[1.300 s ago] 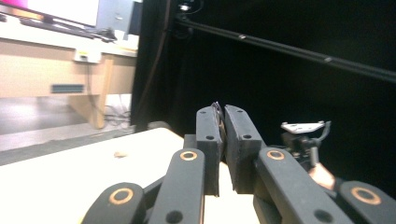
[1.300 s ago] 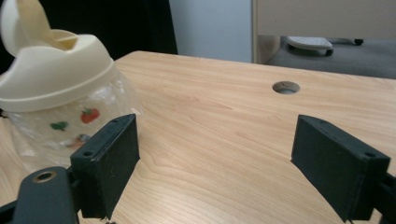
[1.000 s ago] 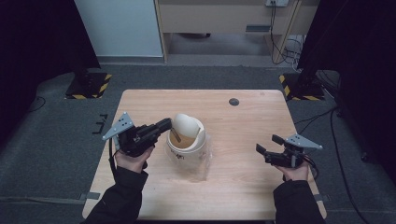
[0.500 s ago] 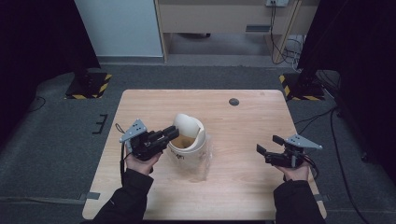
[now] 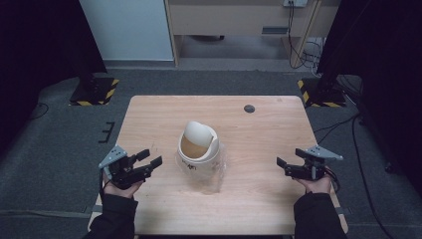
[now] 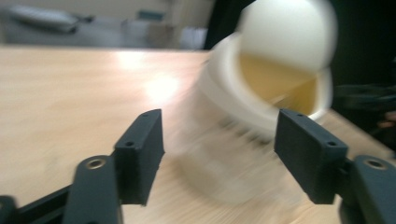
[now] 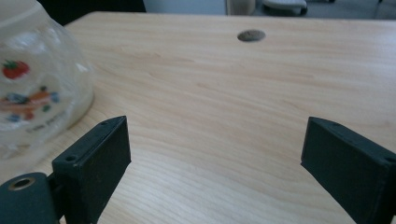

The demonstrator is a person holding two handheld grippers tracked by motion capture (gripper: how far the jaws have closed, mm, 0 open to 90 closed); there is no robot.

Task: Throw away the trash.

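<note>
The little bin [image 5: 199, 152] with its white swing lid stood in the middle of the counter [image 5: 268, 129]. The left gripper [image 5: 148, 162] had just been opening its jaws, nothing between them, just beside the bin. The right gripper [image 5: 283, 166] stayed well apart, spread wide and empty.

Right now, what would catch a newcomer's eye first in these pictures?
A white bin with a tilted swing lid and a clear bag around it stands mid-table, its tan inside showing. The left gripper sits just left of it, its jaws having just been opening with nothing between them. The right gripper rests near the table's right edge, jaws open and empty.
</note>
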